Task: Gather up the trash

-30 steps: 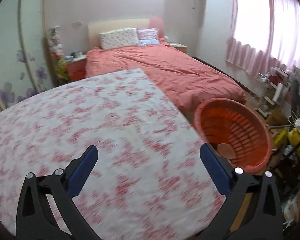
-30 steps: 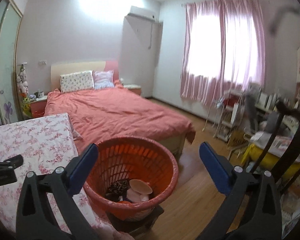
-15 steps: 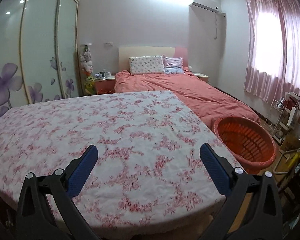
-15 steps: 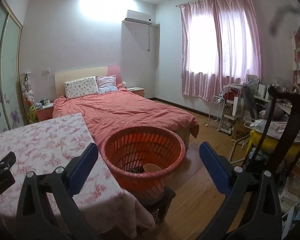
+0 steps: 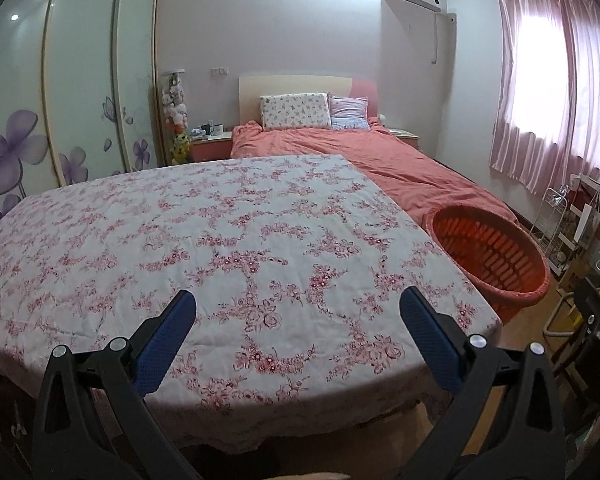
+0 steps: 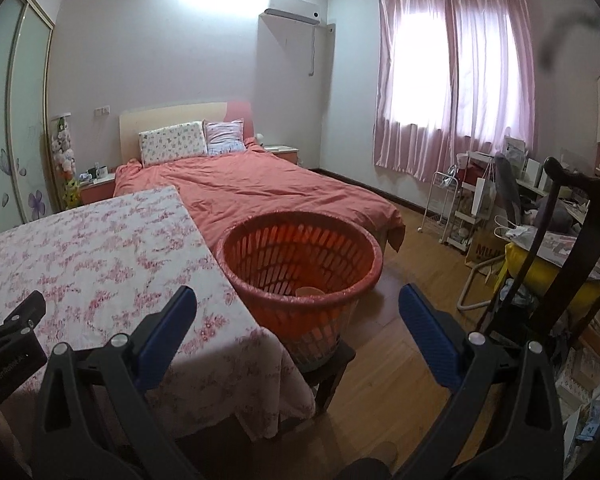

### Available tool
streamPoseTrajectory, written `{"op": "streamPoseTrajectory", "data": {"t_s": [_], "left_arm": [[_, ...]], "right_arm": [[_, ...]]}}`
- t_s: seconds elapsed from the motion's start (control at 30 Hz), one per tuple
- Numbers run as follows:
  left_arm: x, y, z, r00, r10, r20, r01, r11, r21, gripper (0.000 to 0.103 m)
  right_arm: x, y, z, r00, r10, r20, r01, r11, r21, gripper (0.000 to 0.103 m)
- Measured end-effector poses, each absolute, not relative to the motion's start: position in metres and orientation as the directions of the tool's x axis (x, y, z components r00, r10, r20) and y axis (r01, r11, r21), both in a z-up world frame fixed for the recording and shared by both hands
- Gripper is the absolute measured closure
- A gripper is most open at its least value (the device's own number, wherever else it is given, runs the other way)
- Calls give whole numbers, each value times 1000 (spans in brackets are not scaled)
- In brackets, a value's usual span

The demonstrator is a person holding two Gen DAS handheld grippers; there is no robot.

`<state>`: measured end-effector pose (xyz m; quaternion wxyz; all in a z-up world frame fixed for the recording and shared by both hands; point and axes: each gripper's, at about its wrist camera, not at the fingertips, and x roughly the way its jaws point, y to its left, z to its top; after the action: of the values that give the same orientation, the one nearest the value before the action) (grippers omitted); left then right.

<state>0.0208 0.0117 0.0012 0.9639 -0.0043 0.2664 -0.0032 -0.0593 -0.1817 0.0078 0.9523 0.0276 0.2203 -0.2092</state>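
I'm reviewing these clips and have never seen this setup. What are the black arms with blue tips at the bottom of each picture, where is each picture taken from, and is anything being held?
Those are handheld grippers: a person carries one in each hand, and a fisheye camera on each looks forward along its two fingers. One picture is from the left gripper, over a table with a flowered cloth; nothing lies on the part that shows. The other is from the right gripper, facing an orange basket beside the table, with a pale cup-like item inside. Both grippers are open and hold nothing. A bed stands behind.
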Motion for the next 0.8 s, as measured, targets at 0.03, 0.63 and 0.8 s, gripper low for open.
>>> {"op": "streamPoseTrajectory", "data": {"t_s": [0.03, 0.63, 0.8], "left_arm": [[20, 11, 1, 859, -9, -512, 5, 1000, -9, 3], [24, -4, -2, 844, -8, -536, 19, 1000, 14, 3], [26, -10, -2, 841, -19, -541, 30, 999, 12, 3]], "right_arm": [[-60, -181, 7, 815, -387, -431, 411, 911, -41, 4], [-54, -189, 5, 799, -407, -442, 430, 901, -52, 4], [-51, -192, 4, 795, -408, -448, 435, 899, -48, 4]]}}
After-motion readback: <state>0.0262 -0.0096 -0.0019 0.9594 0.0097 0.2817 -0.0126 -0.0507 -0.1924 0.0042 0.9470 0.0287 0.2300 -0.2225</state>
